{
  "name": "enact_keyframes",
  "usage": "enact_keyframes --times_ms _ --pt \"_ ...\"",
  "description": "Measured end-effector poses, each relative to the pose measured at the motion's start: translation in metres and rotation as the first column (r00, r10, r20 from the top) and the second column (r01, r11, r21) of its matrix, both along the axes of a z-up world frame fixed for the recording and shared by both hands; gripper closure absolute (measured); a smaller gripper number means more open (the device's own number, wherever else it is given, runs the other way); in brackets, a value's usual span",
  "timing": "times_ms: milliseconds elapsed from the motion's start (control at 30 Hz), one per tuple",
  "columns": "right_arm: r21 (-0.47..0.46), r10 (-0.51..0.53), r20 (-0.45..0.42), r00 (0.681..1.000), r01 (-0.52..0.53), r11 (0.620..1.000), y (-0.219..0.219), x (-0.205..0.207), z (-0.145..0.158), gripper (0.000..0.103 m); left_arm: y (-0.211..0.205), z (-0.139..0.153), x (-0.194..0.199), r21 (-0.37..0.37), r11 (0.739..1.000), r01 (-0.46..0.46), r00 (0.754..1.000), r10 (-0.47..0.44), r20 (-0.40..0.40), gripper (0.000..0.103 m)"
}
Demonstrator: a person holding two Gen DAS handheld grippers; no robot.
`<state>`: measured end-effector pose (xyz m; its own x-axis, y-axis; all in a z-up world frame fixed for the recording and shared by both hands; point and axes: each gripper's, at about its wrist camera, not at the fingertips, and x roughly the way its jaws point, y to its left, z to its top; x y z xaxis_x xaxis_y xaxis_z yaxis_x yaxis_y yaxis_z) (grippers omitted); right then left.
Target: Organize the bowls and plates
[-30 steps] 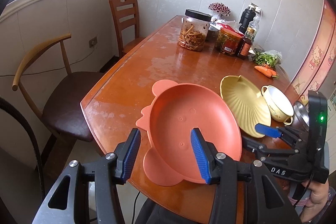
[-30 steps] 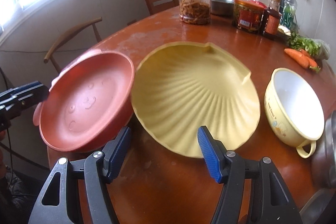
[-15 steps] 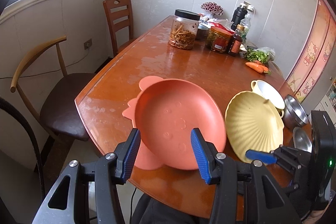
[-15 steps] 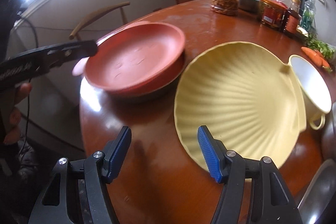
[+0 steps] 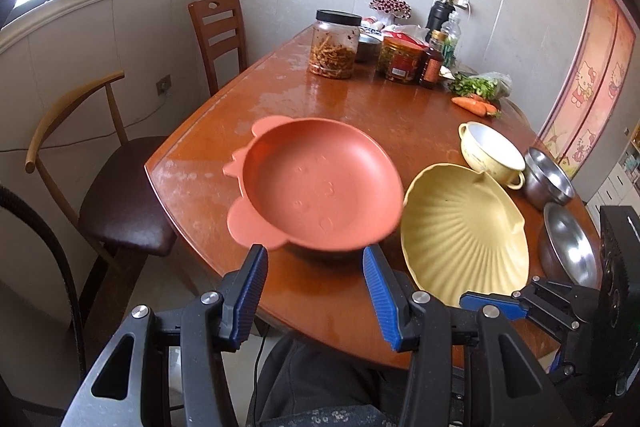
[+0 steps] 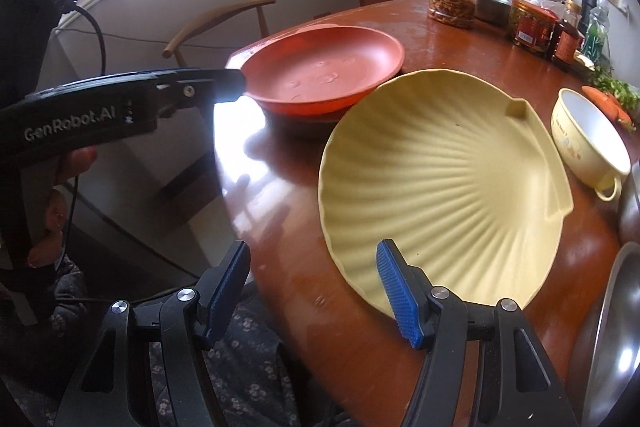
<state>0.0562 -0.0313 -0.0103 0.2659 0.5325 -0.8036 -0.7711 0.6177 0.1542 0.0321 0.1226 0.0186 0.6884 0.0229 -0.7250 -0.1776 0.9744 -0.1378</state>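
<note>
Left gripper point(image 5: 314, 301): your jaws stand apart with nothing between them, hanging just short of the near rim of the orange plate point(image 5: 320, 187).
Right gripper point(image 6: 312, 291): your jaws are apart and hold nothing; the right blue pad point(image 6: 398, 301) sits just over the near edge of the yellow shell plate point(image 6: 440, 187) without clamping it.
Where the dishes are: both plates lie side by side at the near end of the counter point(image 5: 360, 107), rims close together or overlapping; the cream handled bowl point(image 5: 490, 153) and two steel bowls point(image 5: 548, 183) sit just to the right.
Step in hand: probably picking a plate to stack on the other.
How to do it well: bring one pad under the rim and one over it, since these plates are shallow and smooth. Bite at the near edge, close firmly before you lift, and keep the plate level so it doesn't pivot out.
Watch for: the two rims catching each other as one rises.
Writing: "GenRobot.AI" on the left gripper's side in the right wrist view. Cartoon cat figures show on the pink panel point(image 5: 592, 83). The jar point(image 5: 400, 61) and bottle labels are too small to read.
</note>
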Motion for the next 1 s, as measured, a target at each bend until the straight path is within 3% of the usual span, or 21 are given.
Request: enact_keyframes --times_ms 500,633,733,867,1000 --pt "0.044 -0.055 0.027 0.998 0.054 0.998 -0.023 -0.008 0.013 0.035 -0.024 -0.010 0.001 -0.017 0.998 0.059 0.998 -0.060 -0.019 0.053" --pt "0.108 -0.170 0.051 0.984 0.163 0.981 -0.047 0.004 0.024 0.035 -0.029 -0.014 0.004 -0.028 0.997 0.066 0.997 -0.067 -0.029 0.053" --pt "0.096 -0.270 0.088 0.959 0.261 0.961 -0.060 0.015 0.026 0.034 -0.037 -0.019 0.007 -0.035 0.996 0.087 0.995 -0.088 -0.038 0.053" --pt "0.100 -0.310 0.009 0.951 0.307 0.946 -0.064 0.031 0.017 0.032 -0.049 -0.026 0.013 -0.034 0.993 0.114 0.992 -0.116 -0.058 0.053" --pt "0.081 -0.333 0.036 0.942 0.329 0.941 -0.060 0.038 0.014 0.032 -0.055 -0.032 0.018 -0.040 0.991 0.128 0.989 -0.130 -0.071 0.053"
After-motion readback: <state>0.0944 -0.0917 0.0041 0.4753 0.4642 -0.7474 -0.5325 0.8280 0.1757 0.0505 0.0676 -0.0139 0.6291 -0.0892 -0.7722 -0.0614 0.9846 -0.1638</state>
